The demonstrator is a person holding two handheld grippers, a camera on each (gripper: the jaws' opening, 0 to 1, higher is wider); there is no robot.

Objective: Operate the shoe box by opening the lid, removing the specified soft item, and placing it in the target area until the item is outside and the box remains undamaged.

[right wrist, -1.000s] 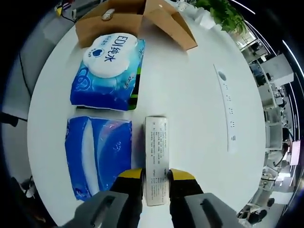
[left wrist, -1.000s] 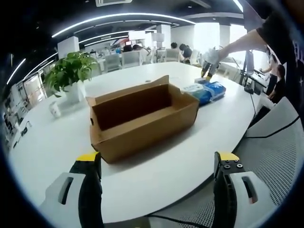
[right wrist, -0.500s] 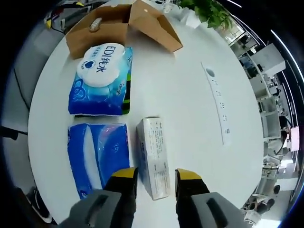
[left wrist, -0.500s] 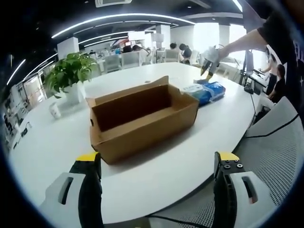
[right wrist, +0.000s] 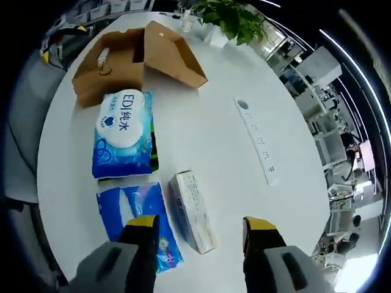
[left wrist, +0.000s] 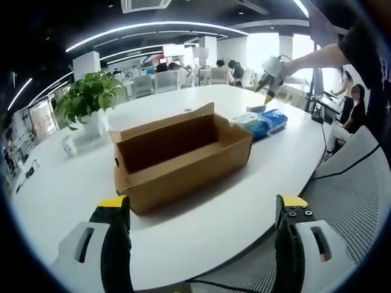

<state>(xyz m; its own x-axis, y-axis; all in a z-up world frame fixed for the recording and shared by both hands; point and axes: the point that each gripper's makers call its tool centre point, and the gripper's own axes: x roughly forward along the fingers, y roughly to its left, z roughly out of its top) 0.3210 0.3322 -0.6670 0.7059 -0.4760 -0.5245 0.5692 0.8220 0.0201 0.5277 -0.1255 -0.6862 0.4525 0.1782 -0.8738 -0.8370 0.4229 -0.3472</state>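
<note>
The brown cardboard shoe box [left wrist: 183, 155] stands open on the white table, its lid flap up at the back. My left gripper [left wrist: 201, 204] hovers open near the table's edge, short of the box. In the right gripper view the same box [right wrist: 122, 67] lies far off with a small pale item [right wrist: 104, 58] inside. My right gripper [right wrist: 201, 224] is open above a white carton [right wrist: 192, 210] lying flat on the table. Beside it are a blue soft pack [right wrist: 137, 213] and a blue-and-white wipes pack [right wrist: 125, 134]. The right gripper [left wrist: 269, 73] also appears, raised in a person's hand over the packs [left wrist: 266, 120].
A potted plant [left wrist: 88, 94] and a small cup [left wrist: 69, 145] stand left of the box. A socket strip [right wrist: 256, 140] is set into the table [right wrist: 208, 122]. A mesh chair [left wrist: 360, 201] is at the table's right edge. People sit at desks far behind.
My right gripper opened, let go of the white carton and rose away from it. The left gripper stayed where it was.
</note>
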